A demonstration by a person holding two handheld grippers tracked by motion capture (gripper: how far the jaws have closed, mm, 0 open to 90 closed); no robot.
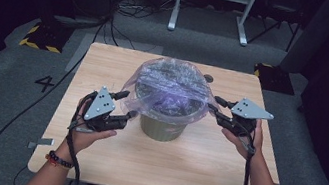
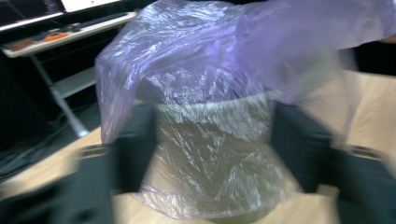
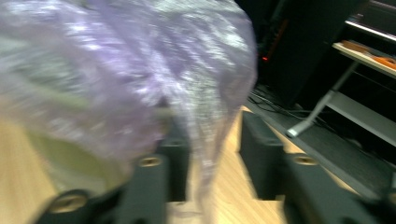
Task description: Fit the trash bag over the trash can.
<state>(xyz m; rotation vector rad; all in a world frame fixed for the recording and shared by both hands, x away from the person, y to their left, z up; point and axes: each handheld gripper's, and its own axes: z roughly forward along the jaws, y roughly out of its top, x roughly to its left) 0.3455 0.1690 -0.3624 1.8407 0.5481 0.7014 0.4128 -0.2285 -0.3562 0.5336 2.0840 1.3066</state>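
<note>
Bag (image 1: 168, 85) is a thin purple-tinted clear plastic liner, draped over the mouth of the olive-green bin (image 1: 163, 125), which stands upright mid-table, slightly toward the far edge. Film covers the opening like a loose cap and hangs part-way down the wall; it looks crumpled and uneven, lower on the near-left side than on the right.

Left gripper (image 1: 126, 104) sits just beside the bin's left wall, jaws parted with the hanging film between them. In the left gripper view the liner (image 2: 205, 135) fills the gap, but blur hides whether the pads actually press on it; can't tell if it's pinched. Right gripper (image 1: 217, 107) is at the rim on the other side, jaws also parted; in the right gripper view a fold of film (image 3: 205, 140) hangs in the gap, with clear space beside it against one jaw, so I read that one as not gripping.

My read on progress: liner is over the bin, roughly seated. Left to do: pull the skirt down evenly all round the rim and push the middle down into the bin. Wooden table (image 1: 105, 159) is otherwise bare near the hands.
</note>
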